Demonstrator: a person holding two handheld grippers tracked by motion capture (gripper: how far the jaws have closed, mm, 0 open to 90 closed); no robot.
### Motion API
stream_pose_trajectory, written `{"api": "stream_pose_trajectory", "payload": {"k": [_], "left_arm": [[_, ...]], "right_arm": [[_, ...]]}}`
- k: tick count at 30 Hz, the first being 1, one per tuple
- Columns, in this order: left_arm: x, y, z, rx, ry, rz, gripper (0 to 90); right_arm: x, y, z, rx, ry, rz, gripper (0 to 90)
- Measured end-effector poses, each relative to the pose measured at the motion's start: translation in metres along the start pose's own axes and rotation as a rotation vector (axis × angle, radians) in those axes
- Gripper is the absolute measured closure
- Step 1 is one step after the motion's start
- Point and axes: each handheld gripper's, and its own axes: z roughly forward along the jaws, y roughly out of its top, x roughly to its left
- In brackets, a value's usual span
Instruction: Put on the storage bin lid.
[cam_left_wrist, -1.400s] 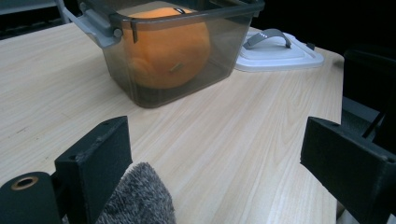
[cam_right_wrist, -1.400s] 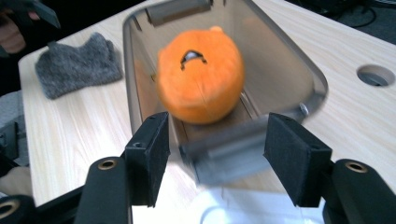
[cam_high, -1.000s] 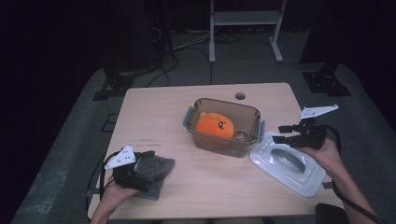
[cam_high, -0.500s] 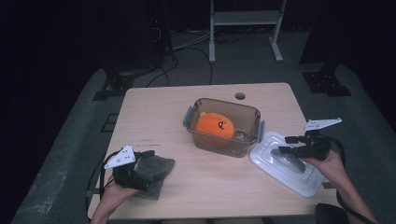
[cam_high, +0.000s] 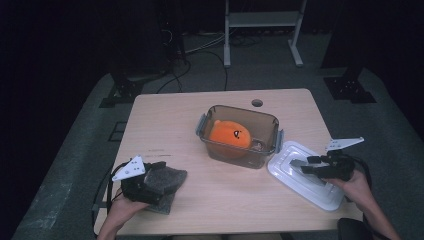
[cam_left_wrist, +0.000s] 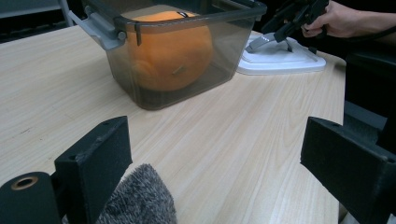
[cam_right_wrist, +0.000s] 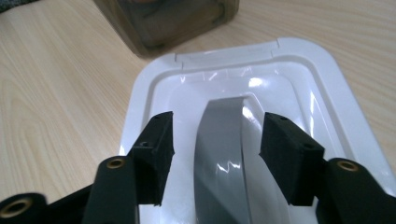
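- The surface (cam_high: 165, 130) carries everything: near its middle stands the clear brown bin (cam_high: 240, 136) with an orange plush toy (cam_high: 229, 136) inside and its top open.
- At the right near corner lies the white lid (cam_high: 305, 175), flat, just beside the bin. We judge that the step in hand is picking up this lid to close the bin.
- Our right tool (cam_right_wrist: 215, 149) is low over the lid, its jaws half wide and just closing, on either side of the grey handle (cam_right_wrist: 222, 154) but not yet pressing it. Next we need to pinch the handle squarely, then lift level.
- Our left tool (cam_left_wrist: 219, 163) rests at the left near corner, wide open, beside a grey felt cloth (cam_high: 165, 181).
- We read no brand, label or writing anywhere.
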Motion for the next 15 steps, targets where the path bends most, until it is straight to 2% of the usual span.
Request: {"api": "stream_pose_trajectory", "payload": {"k": [5,11,15], "left_arm": [[0.0004,0.0002,-0.0004,0.000,0.004,-0.002,8.0],[0.0001,0.0004,-0.0001,0.001,0.003,-0.001,7.9],[0.0000,0.0006,-0.0002,-0.001,0.003,-0.001,8.0]], "right_arm": [[-0.0012,-0.0077,0.0022,0.015,-0.006,-0.004,49.3],[0.0016,-0.0114,0.0006,0.007,-0.039,-0.050,59.9],[0.0029,-0.0113,0.0001,0.007,-0.036,-0.068,64.9]]}}
